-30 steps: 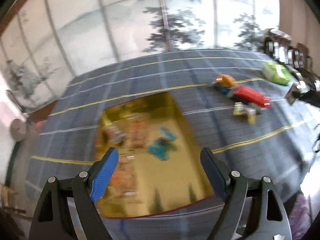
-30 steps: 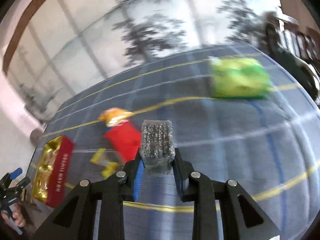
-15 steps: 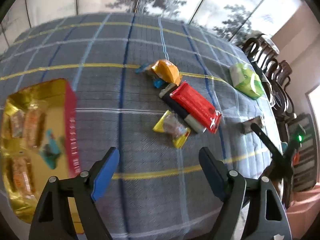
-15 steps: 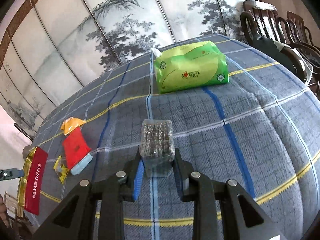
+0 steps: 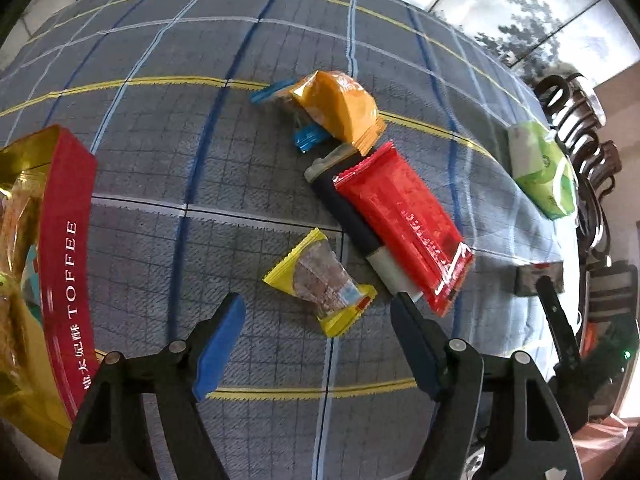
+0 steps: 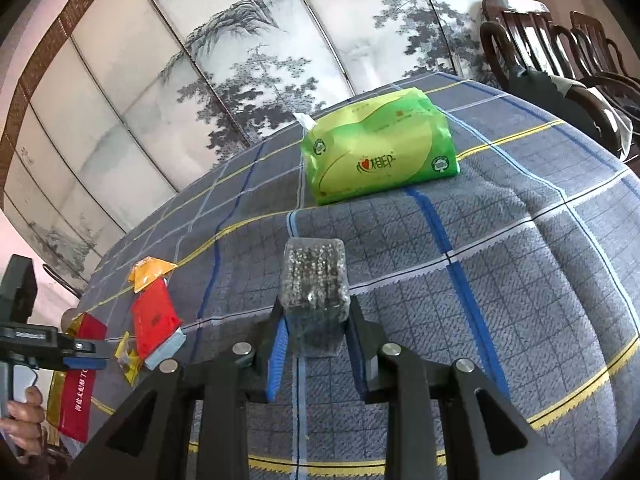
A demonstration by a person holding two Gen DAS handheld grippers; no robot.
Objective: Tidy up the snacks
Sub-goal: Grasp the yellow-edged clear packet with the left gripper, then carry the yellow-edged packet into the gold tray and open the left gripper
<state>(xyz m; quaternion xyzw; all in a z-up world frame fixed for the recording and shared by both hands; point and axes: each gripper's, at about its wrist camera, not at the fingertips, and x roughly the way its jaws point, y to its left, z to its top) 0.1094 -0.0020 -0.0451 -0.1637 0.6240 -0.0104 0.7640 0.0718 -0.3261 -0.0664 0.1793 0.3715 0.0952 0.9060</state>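
Observation:
My left gripper [image 5: 318, 326] is open and empty, just above the cloth, with a yellow-edged clear snack packet [image 5: 320, 282] lying between and just beyond its fingertips. Past it lie a red wrapped bar [image 5: 404, 216] on a dark blue-and-white bar [image 5: 352, 224], an orange packet [image 5: 340, 110] and a small blue wrapper [image 5: 308, 138]. A red and gold TOFFEE tin [image 5: 68, 264] with snacks inside stands at the left. My right gripper [image 6: 316, 320] is shut on a clear plastic box of dark bits [image 6: 314, 288], held above the cloth.
A green tissue pack [image 6: 376, 152] lies on the plaid tablecloth [image 6: 500, 280] beyond my right gripper; it also shows at the left wrist view's right edge [image 5: 544, 172]. Dark wooden chairs [image 6: 560, 40] stand at the table's right side. A painted screen [image 6: 240, 60] is behind.
My left gripper has swung right from over the tin to the loose snacks and come closer to the yellow packet. My right gripper keeps hold of the clear box and has turned toward the tissue pack.

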